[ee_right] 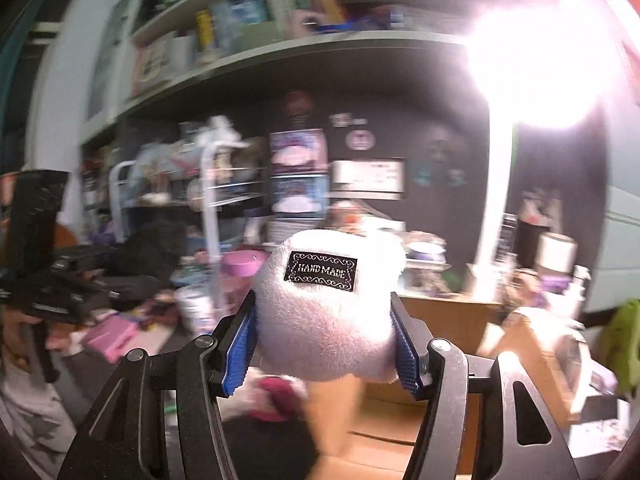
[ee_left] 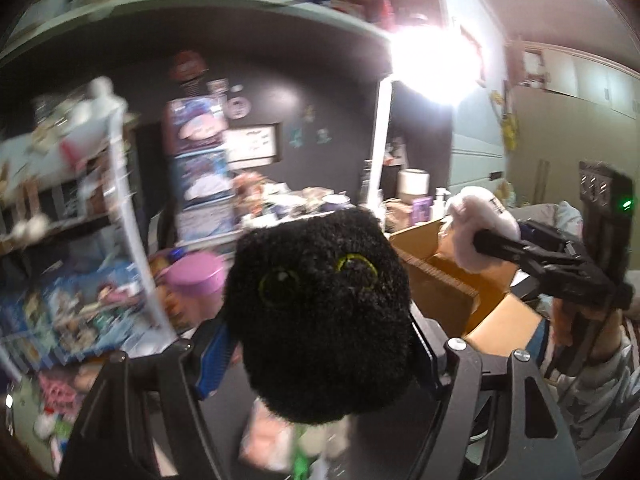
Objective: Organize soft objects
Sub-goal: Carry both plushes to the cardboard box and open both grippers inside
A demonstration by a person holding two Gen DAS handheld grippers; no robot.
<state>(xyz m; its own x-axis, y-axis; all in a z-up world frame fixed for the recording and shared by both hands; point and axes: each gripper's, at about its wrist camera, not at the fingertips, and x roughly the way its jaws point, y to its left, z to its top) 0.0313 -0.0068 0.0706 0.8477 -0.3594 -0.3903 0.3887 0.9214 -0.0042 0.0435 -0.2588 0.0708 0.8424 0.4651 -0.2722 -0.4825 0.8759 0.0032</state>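
Note:
My left gripper (ee_left: 320, 344) is shut on a black plush toy (ee_left: 320, 312) with green-rimmed eyes and holds it up in the air. My right gripper (ee_right: 324, 340) is shut on a white plush toy (ee_right: 324, 312) with a black "HAND MADE" label. In the left wrist view the white plush toy (ee_left: 480, 220) and the right gripper (ee_left: 480, 240) are at the right, above an open cardboard box (ee_left: 452, 280). In the right wrist view the box (ee_right: 440, 420) lies below and behind the toy.
A cluttered desk (ee_left: 304, 204) with a pink tub (ee_left: 196, 276) stands ahead under a shelf. A white wire rack (ee_left: 80, 200) full of items is at the left. A bright lamp (ee_left: 436, 60) glares at upper right. A dark red soft item (ee_right: 276, 396) lies below.

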